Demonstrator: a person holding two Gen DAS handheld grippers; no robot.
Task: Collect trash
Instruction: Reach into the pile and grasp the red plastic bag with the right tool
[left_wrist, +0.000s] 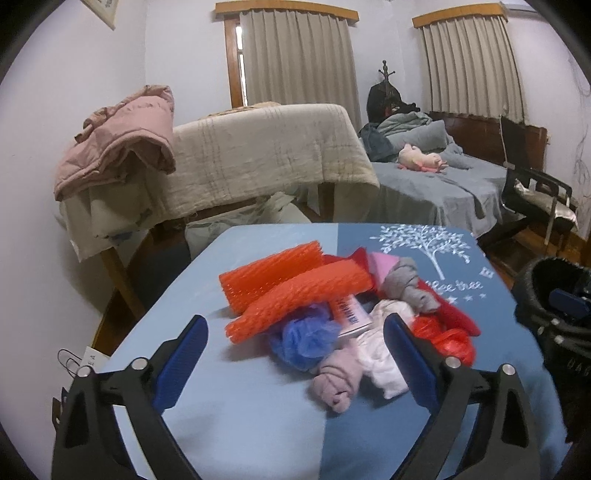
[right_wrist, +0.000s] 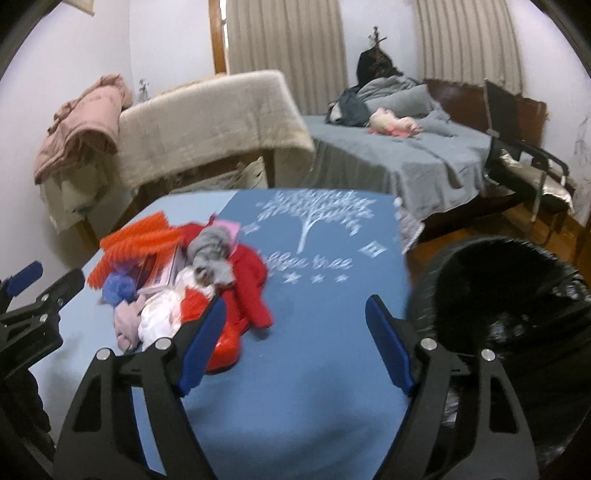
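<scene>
Between the spread blue pads of our left tool (left_wrist: 295, 354), low in its frame, sits the near edge of the trash pile (left_wrist: 332, 314): a blue mesh puff (left_wrist: 303, 341), a pale pink sock bundle (left_wrist: 336, 384) and a white crumpled cloth (left_wrist: 384, 358), none of them pinched. Our right tool (right_wrist: 295, 343) also stands apart and empty, over bare cloth just right of the pile, its left pad beside a red plastic bag (right_wrist: 225, 347).

Behind these lie two orange foam nets (left_wrist: 288, 284), a small printed box (left_wrist: 349, 314), a grey sock bundle (left_wrist: 406, 284) and a red cloth (right_wrist: 251, 284). We judge tangling the main risk: closing on one loose piece may drag its neighbours off the bench, and the two tools could crowd each other at the pile.

Our bench (right_wrist: 314, 387) wears a blue cover with a white tree print. A black-lined bin (right_wrist: 498, 295) waits at lower right of the right view; a bed (right_wrist: 406, 158) and curtains lie beyond.
</scene>
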